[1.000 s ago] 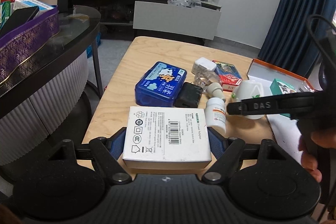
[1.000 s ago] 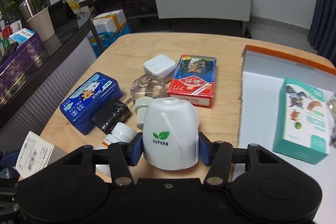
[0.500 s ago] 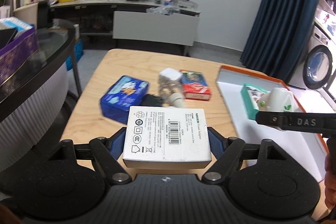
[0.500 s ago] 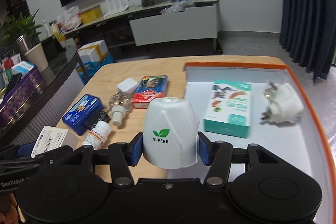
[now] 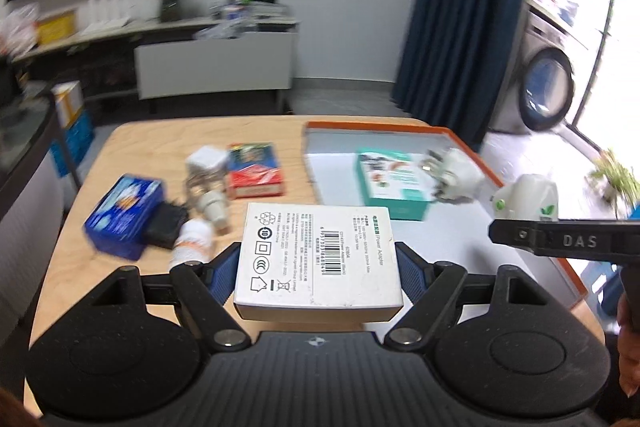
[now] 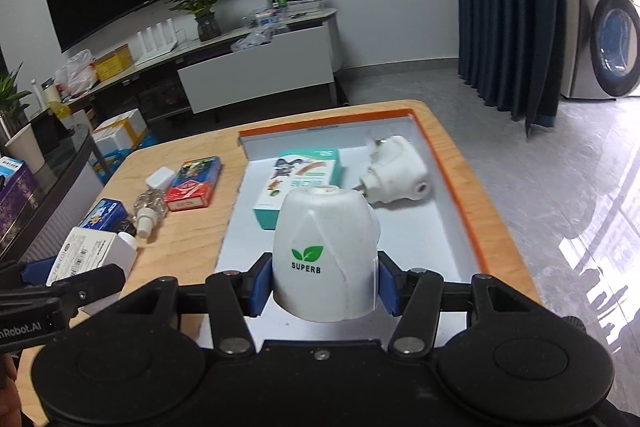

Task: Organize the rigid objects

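While both tongs carry a load, neither thing has been set down. The left tongs [image 5: 318,269] are clamped on a white power adapter box [image 5: 318,259], its flat printed face up and its two long sides pressed by the blue pads [image 5: 412,275]; it hangs over the near edge of the wooden bench [image 5: 152,143], just beside the orange-rimmed tray [image 6: 452,183]. The right tongs [image 6: 324,285] are clamped on a white SUPERB plastic dome [image 6: 326,251], held over the tray's near part.

The box looks like stiff card with square corners and matte faces, so I judge it light and easy to hold by its parallel sides, though hard squeezing could dent it. The dome is smooth, glossy and tapers towards its top. I would expect it to be light but slippery, best taken low on its wider skirt, where the pads sit now.

Already in the tray lie a teal carton [image 6: 298,187] and a white plug adapter [image 6: 394,173] with metal pins, the two near each other. Still on the bench are a red card box [image 6: 194,183], a blue tin [image 5: 124,211], a clear glass bottle [image 6: 150,205] and a small white charger [image 6: 160,178].
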